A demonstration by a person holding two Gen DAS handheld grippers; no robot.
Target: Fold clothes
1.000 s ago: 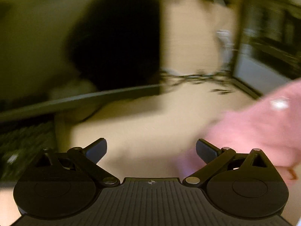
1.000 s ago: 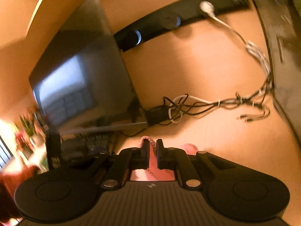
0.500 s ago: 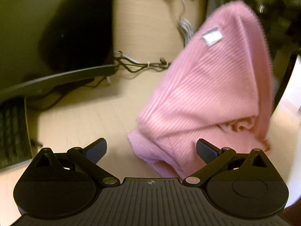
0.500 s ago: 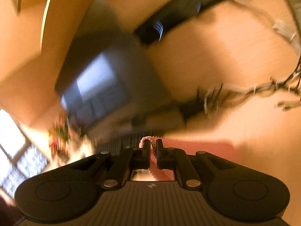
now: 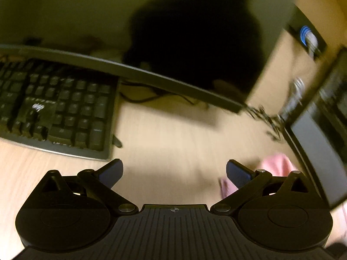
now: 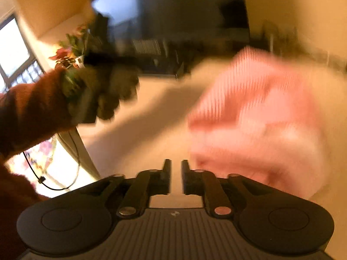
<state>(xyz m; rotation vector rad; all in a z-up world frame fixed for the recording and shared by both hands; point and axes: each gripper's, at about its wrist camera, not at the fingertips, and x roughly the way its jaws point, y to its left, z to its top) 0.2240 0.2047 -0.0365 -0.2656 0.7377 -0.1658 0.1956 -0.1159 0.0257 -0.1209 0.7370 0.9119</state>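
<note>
While both views are smeared by motion blur, the main facts can be read. The left gripper [image 5: 174, 171] hangs over the pale wooden desk [image 5: 169, 147] with its fingers spread wide and nothing between them. A black keyboard [image 5: 56, 110] lies ahead to its left, beneath the lower edge of a dark monitor [image 5: 151, 32]. Only an edge of the pink ribbed garment [image 5: 275, 164] shows, just behind the right-hand fingertip. In the right wrist view, the right gripper [image 6: 174, 166] has its fingers drawn near each other with a narrow slot of bare desk showing between them, gripping nothing. The pink garment [image 6: 256, 117] lies bunched on the desk just ahead and to its right. A gloved hand [image 6: 104, 93] in a reddish-brown sleeve [image 6: 32, 112] holds the other gripper's handle at left.
</note>
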